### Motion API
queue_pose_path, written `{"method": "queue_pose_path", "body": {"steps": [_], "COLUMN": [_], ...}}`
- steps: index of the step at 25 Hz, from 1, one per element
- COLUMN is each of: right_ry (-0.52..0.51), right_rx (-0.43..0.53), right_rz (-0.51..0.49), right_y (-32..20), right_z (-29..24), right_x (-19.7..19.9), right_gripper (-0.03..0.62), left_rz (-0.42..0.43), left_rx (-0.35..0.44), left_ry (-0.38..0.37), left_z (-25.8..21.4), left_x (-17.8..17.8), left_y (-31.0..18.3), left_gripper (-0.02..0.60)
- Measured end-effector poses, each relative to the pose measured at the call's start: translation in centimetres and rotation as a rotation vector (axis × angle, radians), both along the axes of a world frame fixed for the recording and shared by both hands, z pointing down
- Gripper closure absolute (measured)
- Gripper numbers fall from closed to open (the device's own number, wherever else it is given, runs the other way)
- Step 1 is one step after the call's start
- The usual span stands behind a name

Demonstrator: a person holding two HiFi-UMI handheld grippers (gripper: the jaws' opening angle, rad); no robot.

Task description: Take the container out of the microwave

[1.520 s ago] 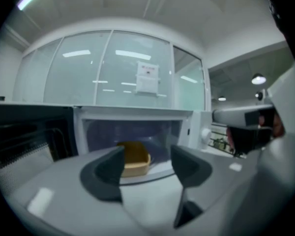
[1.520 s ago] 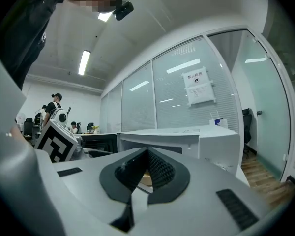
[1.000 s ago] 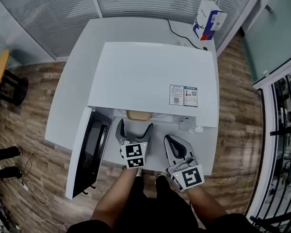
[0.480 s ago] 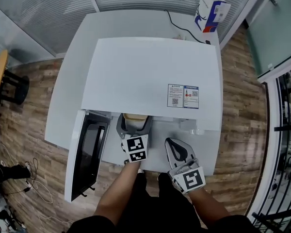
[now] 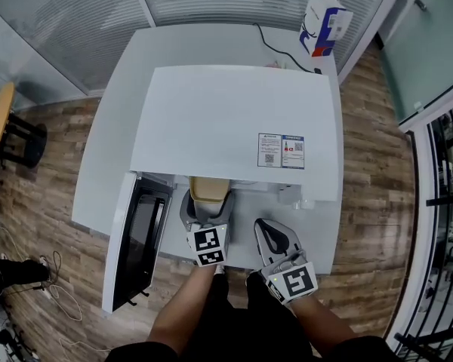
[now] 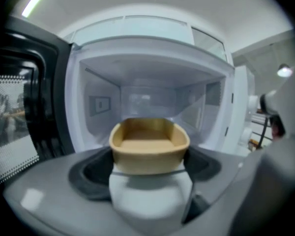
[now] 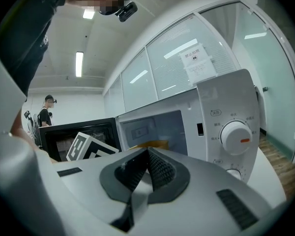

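Left gripper view: container (image 6: pixel 148 149), tan, open-topped and empty, sits at the mouth of the microwave (image 5: pixel 234 127) cavity, directly between the jaws. The left gripper (image 5: pixel 208 199) has just been closing its wide jaws. The pads now meet the container's left and right walls and no gap shows, so I read this as a grip on the sides.

- The side hold makes sense, since it keeps the tub level and lets it slide straight toward the near edge.
- Door (image 5: pixel 140 236) hangs fully open to the left, out of the withdrawal path.
- The right gripper (image 7: pixel 148 154) is parked just right of the left one, near the table (image 5: pixel 121 96) edge. Its jaws are pressed together with nothing between them. It looks like a spare hand, kept clear of the opening.
- Task stage, as I judge it: container seized, not yet clear of the cavity.

Count:
- One container, one microwave, one door.
- Two grippers.
- One full dial (image 7: pixel 236 136), with a second partly showing below it.
- One paper bag (image 5: pixel 325 25) at the far right corner.
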State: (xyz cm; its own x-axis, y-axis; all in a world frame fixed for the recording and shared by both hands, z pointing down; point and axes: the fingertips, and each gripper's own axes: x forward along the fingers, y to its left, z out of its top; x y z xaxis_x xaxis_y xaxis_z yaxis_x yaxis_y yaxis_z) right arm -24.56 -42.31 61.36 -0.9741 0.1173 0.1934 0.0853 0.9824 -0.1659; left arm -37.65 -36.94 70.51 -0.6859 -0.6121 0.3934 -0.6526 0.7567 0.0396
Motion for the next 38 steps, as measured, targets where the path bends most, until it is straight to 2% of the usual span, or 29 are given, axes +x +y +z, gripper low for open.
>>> {"method": "queue_pose_path", "body": {"steps": [12,20,27,38], "right_ry": [-0.055,-0.082,-0.131,-0.317], "right_rx": [0.006,0.024,0.046,0.105], "right_rz": [0.034,0.078,0.084,0.060], "right_y": [1.1,2.1,3.2,3.1], "right_z": [-2.8,-5.0,-7.8,-16.3], "right_x": [1.3,2.9,3.3,2.0], "right_gripper": [0.595,0.595,0.595,0.595], "left_rz": [0.057,0.042,0.050,0.071], "left_rx": [0.003,0.038,0.096,0.208], "left_ry": [-0.058,-0.089,-0.168,-0.270], "left_z": [-3.6,-7.2,-13.0,-20.4], "left_x": [5.8,8.8,9.1,7.6], "left_y": [6.0,10.5,11.7,10.5], "left_gripper": [0.133,0.133,0.133,0.132]}}
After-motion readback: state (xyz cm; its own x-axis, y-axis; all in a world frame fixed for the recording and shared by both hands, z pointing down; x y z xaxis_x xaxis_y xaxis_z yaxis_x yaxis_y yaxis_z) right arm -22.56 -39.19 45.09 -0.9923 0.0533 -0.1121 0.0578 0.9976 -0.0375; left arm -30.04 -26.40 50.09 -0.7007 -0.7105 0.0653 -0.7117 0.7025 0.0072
